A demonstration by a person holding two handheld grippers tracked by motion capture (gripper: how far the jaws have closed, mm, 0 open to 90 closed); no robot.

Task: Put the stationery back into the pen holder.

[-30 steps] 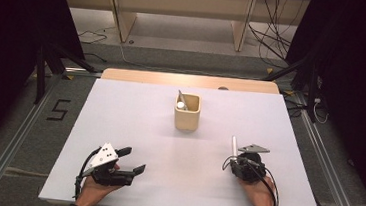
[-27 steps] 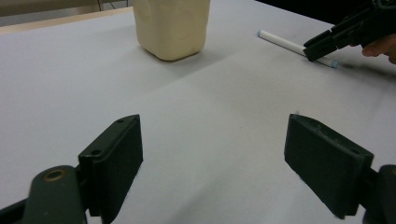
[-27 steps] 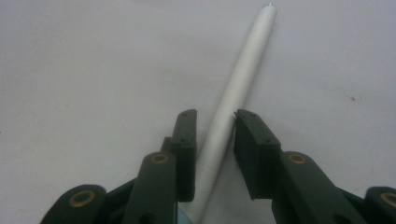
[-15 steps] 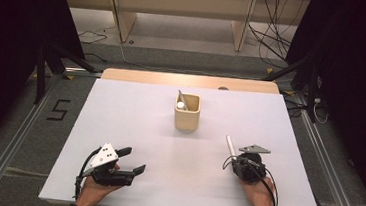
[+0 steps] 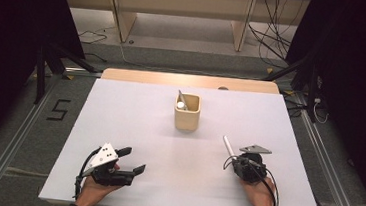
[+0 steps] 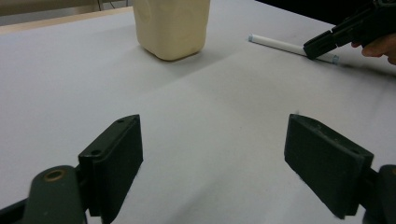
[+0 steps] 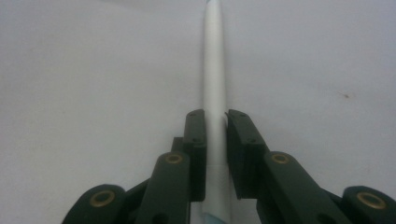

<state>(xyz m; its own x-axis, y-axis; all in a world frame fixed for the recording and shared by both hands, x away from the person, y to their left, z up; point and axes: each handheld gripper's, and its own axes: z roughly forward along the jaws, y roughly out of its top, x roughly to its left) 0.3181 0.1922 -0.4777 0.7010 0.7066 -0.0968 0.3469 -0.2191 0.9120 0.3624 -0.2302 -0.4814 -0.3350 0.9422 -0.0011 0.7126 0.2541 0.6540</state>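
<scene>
A white pen (image 5: 228, 145) lies on the white table (image 5: 119, 117) at the front right, pointing away from the person. My right gripper (image 5: 232, 160) is shut on its near end. The jaws have just been closing with the pen between them, and the pads press both sides of the pen (image 7: 213, 70) at the right gripper (image 7: 215, 126). My left gripper (image 5: 132, 160) rests at the front left, open and holding nothing, as the left gripper (image 6: 215, 158) shows above bare table. A cream cup (image 5: 187, 116) stands mid-table with another pen (image 5: 182, 99) in it.
In the left gripper view the cream cup (image 6: 173, 25) stands ahead, and the white pen (image 6: 285, 45) lies at the right with the right gripper (image 6: 322, 46) on it. A wooden strip (image 5: 188, 80) runs along the table's far edge.
The pen's far end has swung slightly to the left at the right gripper. Both hands have stayed where they were.
</scene>
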